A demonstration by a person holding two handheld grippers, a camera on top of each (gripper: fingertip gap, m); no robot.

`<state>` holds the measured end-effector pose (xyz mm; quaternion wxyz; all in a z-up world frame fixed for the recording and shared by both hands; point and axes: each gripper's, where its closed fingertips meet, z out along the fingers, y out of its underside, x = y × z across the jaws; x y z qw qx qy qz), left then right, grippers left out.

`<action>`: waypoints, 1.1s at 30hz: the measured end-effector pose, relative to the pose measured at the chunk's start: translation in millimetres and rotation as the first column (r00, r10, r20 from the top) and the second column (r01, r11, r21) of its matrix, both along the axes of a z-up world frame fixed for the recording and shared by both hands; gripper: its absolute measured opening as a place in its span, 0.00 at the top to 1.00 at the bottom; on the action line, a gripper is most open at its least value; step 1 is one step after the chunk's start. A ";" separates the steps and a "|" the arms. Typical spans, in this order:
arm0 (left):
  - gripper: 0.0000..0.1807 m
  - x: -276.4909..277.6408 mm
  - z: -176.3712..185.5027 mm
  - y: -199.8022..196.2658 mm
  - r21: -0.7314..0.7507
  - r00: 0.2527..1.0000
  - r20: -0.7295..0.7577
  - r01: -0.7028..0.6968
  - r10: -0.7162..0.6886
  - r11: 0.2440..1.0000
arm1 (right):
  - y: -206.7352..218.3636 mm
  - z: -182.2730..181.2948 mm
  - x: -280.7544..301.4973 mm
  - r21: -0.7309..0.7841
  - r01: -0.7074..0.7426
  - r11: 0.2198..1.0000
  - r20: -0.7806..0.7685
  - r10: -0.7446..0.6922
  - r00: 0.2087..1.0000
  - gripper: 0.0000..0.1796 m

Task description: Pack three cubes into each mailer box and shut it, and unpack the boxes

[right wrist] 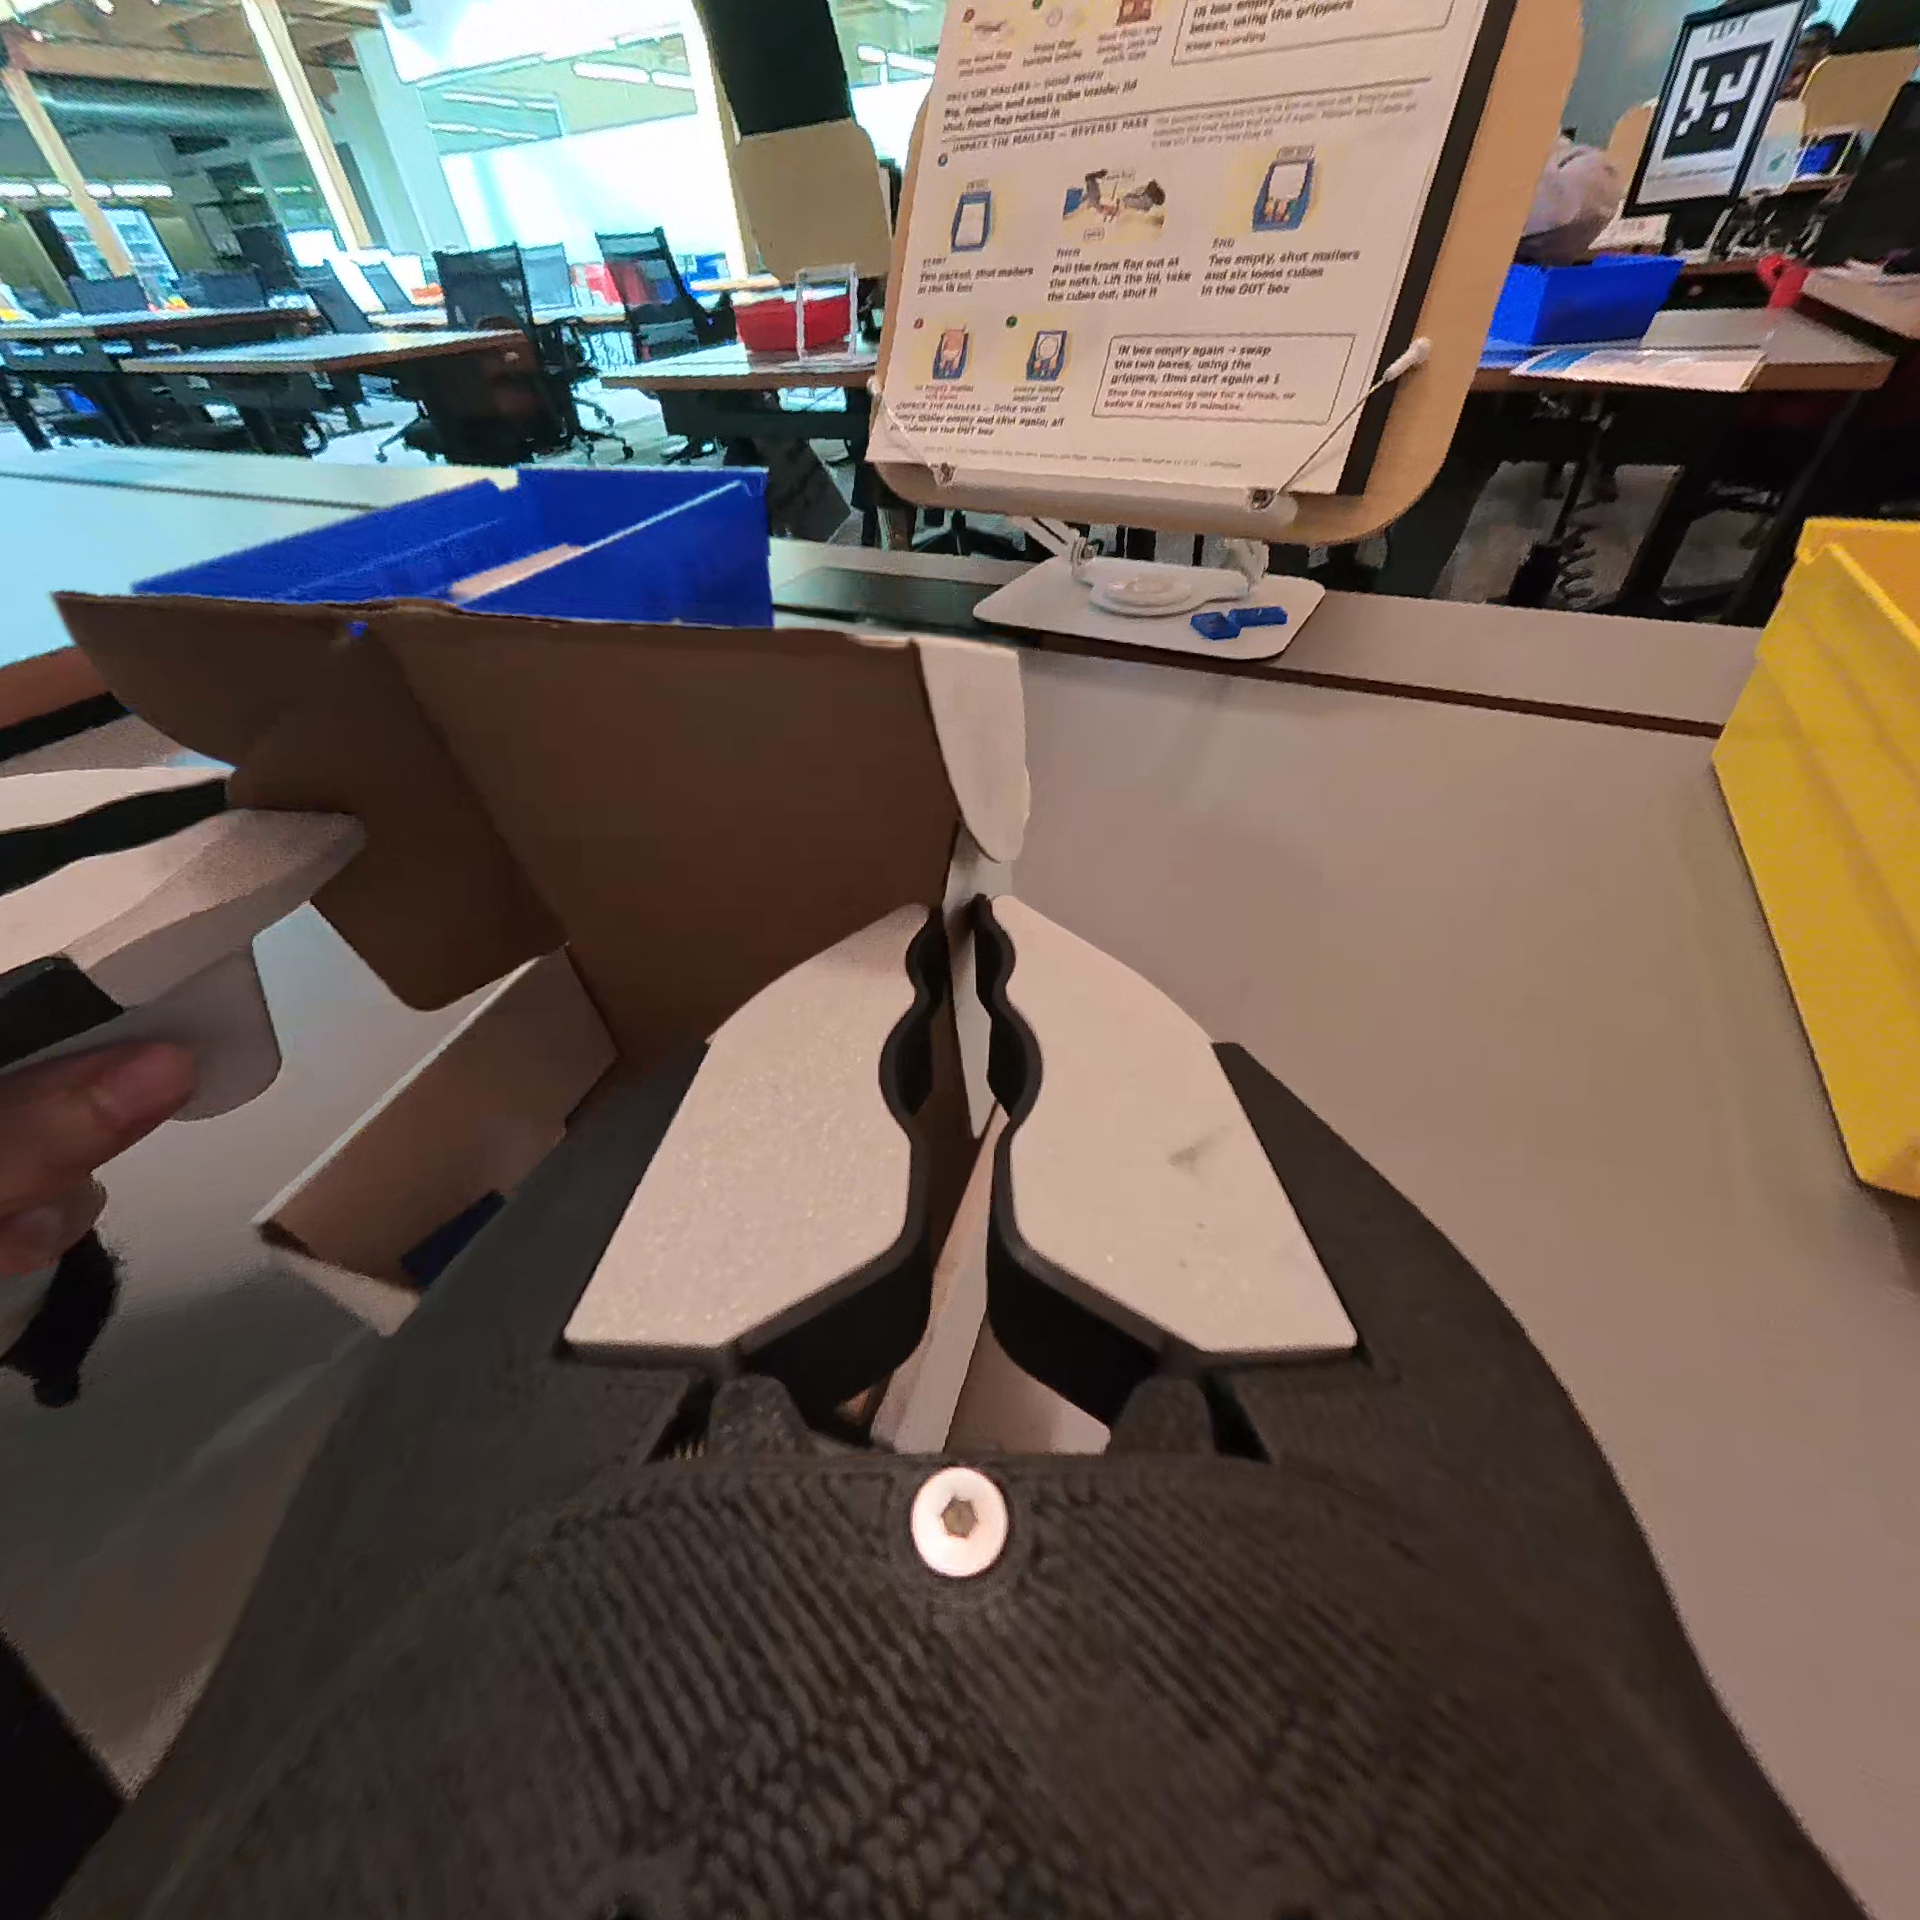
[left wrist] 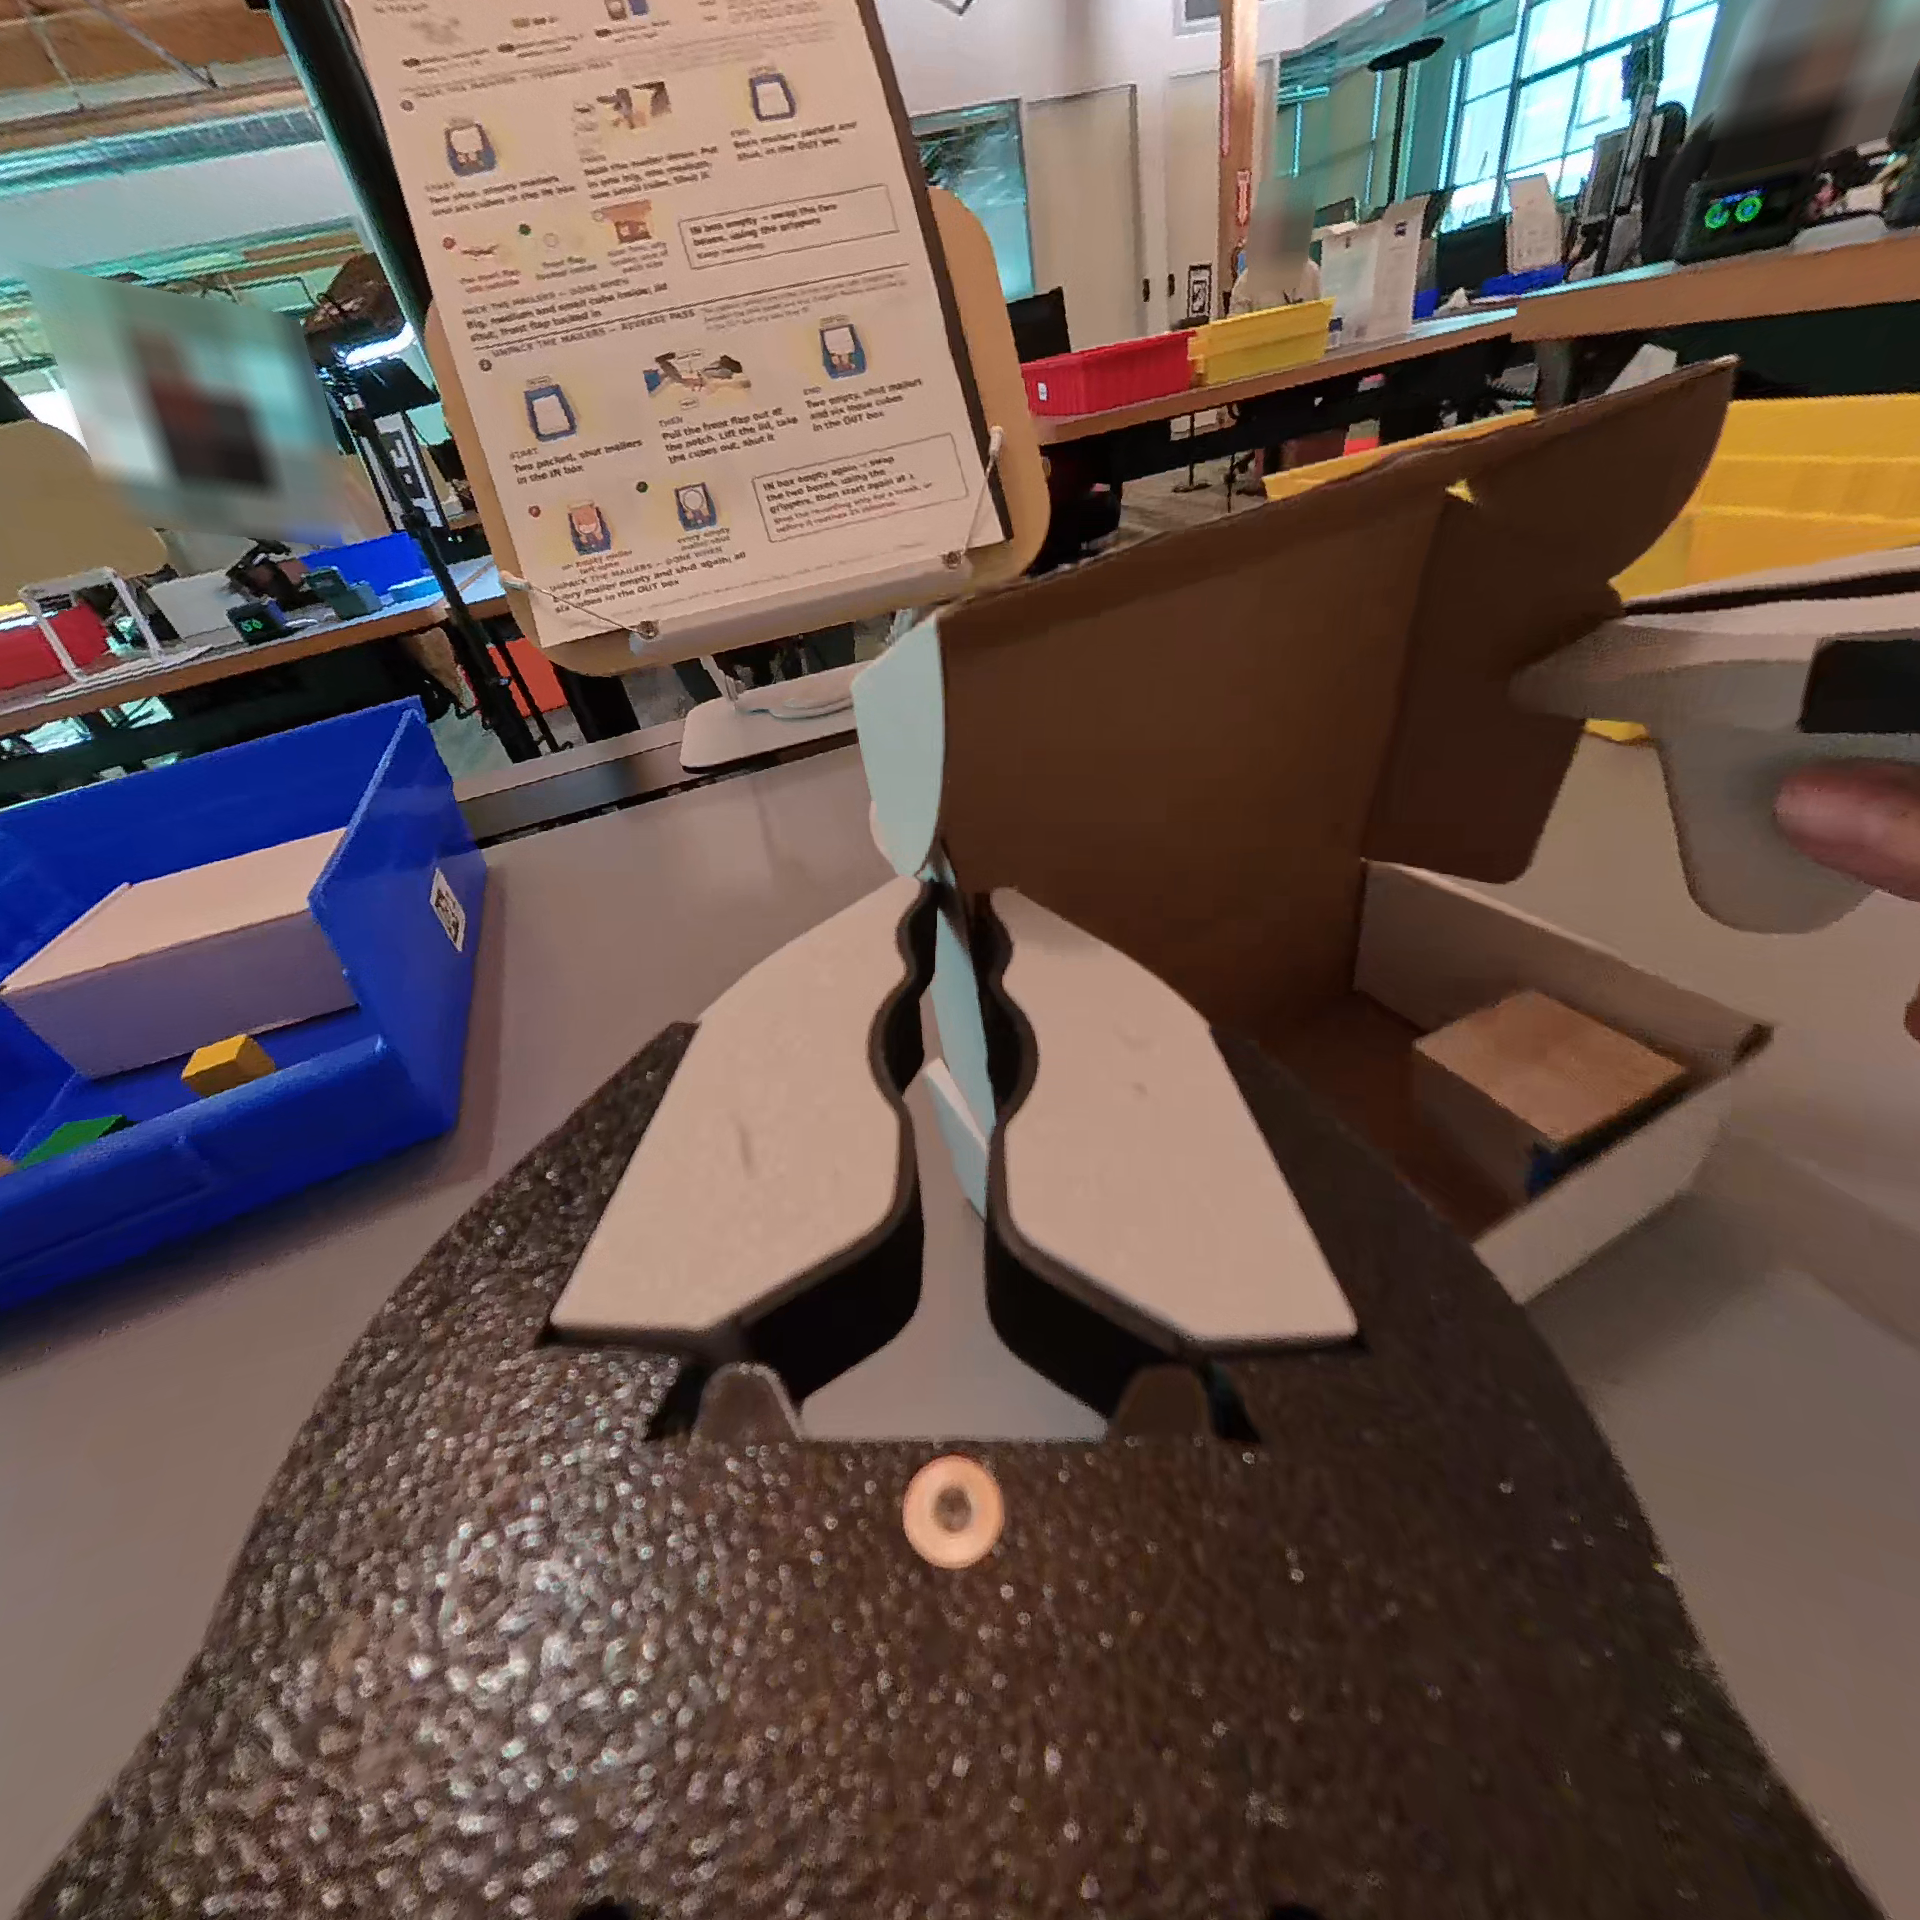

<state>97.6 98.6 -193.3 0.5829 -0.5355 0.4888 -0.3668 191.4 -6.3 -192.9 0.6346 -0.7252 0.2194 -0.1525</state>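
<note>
An open mailer box stands on the grey table, white outside and brown inside, with its lid (left wrist: 1195,779) raised upright. A wooden cube (left wrist: 1548,1070) and part of a blue cube (left wrist: 1538,1169) lie in its base (left wrist: 1600,1216). My left gripper (left wrist: 951,904) is shut on the lid's left edge. My right gripper (right wrist: 961,914) is shut on the lid's (right wrist: 675,790) right edge; it also shows in the left wrist view (left wrist: 1714,727) at the lid's side flap. The left gripper (right wrist: 156,862) shows at the far flap in the right wrist view. The blue cube (right wrist: 452,1236) peeks from the base (right wrist: 447,1122).
A blue bin (left wrist: 395,935) on the left holds a shut white mailer (left wrist: 187,935), a yellow cube (left wrist: 229,1065) and a green cube (left wrist: 73,1138). A yellow bin (right wrist: 1849,831) stands on the right. An instruction sheet on a stand (right wrist: 1143,260) is behind the box. A person's fingers (right wrist: 83,1112) show at the edge. The left gripper's tips are roughly 15 centimeters from the right gripper's.
</note>
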 end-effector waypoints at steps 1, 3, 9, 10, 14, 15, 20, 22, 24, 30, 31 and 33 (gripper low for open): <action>0.97 -3.0 -2.0 -3.2 0.008 1.000 -0.004 0.005 -0.005 1.000 | -1.6 -2.9 -3.6 -0.015 -0.005 1.000 0.003 0.005 1.000 0.97; 0.96 -7.7 -6.0 -9.2 0.023 1.000 -0.010 0.018 -0.017 1.000 | -4.5 -8.3 -8.7 -0.046 -0.003 0.999 0.016 0.004 1.000 0.97; 0.95 -14.3 -7.1 -17.3 0.125 0.999 -0.025 0.025 -0.022 0.992 | -10.9 -16.9 -14.5 -0.064 0.007 0.998 0.024 -0.005 1.000 0.97; 0.95 -14.3 -7.0 -18.0 0.142 1.000 -0.021 0.022 -0.019 0.990 | -10.4 -17.1 -14.1 -0.057 0.007 0.998 0.022 -0.006 1.000 0.97; 0.95 -5.1 -6.6 -13.2 0.099 1.000 -0.020 0.021 -0.019 0.995 | -5.9 -14.4 -6.9 -0.030 0.031 0.999 0.034 -0.030 0.999 0.97; 0.95 -0.5 -5.9 -9.5 0.083 0.999 -0.028 0.020 -0.018 0.996 | -3.7 -14.6 -3.7 -0.031 0.040 0.999 0.045 -0.038 0.998 0.97; 0.95 31.3 -5.8 19.5 -0.055 0.998 -0.060 -0.015 0.012 0.998 | 20.9 -12.0 13.6 -0.030 0.042 0.999 0.038 -0.041 0.998 0.97; 0.95 39.4 -6.2 28.6 -0.113 0.998 -0.052 -0.027 0.021 0.993 | 31.4 -11.6 18.2 -0.042 0.045 0.998 0.046 -0.043 0.998 0.96; 0.95 39.8 -10.8 33.4 -0.102 0.998 -0.060 -0.035 0.029 0.994 | 36.0 -13.9 18.9 -0.069 0.037 0.997 0.051 -0.033 0.998 0.96; 0.96 20.4 -34.3 22.5 -0.066 0.994 -0.107 0.007 -0.014 0.998 | 25.3 -35.3 10.1 -0.179 -0.001 0.984 0.066 0.013 0.998 0.97; 0.96 18.2 -36.6 20.0 -0.052 0.992 -0.123 0.011 -0.018 0.999 | 24.0 -39.4 8.6 -0.195 -0.007 0.981 0.064 0.020 0.998 0.97; 0.95 15.0 -39.3 16.3 -0.014 0.988 -0.156 0.020 -0.022 1.000 | 21.2 -45.0 6.0 -0.222 -0.016 0.975 0.068 0.032 0.997 0.97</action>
